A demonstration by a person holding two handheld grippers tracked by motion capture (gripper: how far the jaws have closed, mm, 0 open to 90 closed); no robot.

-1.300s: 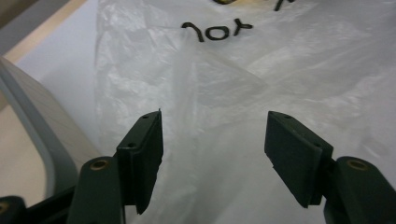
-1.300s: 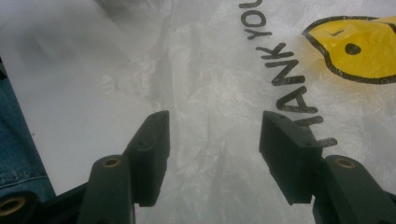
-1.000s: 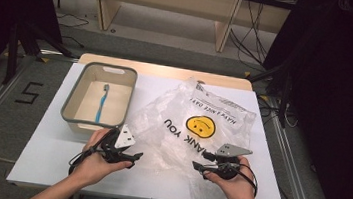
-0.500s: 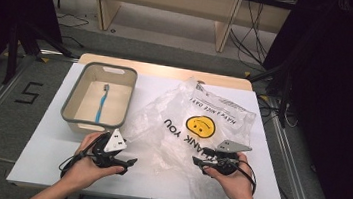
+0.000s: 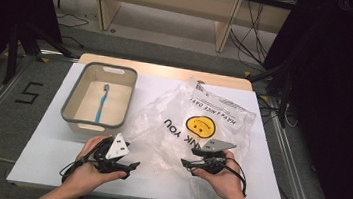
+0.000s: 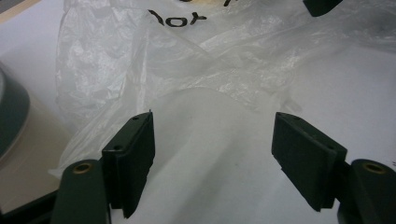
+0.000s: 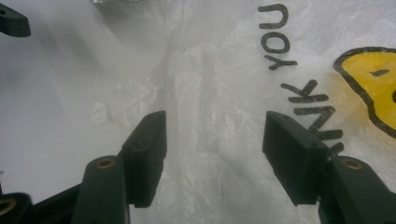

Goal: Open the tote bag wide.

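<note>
Overhead, the high view shows a toothbrush (image 5: pixel 101 103) inside the basin (image 5: pixel 70 108). Both gripper views show fingers wide, holding nothing: the left gripper (image 6: pixel 212 140) having just been closing slightly, the right gripper (image 7: pixel 212 135) opening. The plastic bag (image 5: pixel 196 127) lies crumpled, translucent, printed with a yellow smiley, on the counter (image 5: pixel 42 154).

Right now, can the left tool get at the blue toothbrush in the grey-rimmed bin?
Probably yes. The left tool is open and holds nothing, the blue toothbrush lies uncovered in the open-topped grey-rimmed bin, and the clear plastic bag lies beside it.

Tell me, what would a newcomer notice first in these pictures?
The crumpled clear plastic bag with a yellow smiley face, spread over the white table. Then the blue toothbrush lying in the grey bin at far left, and the left gripper and right gripper, both open, at the bag's near edge.
</note>
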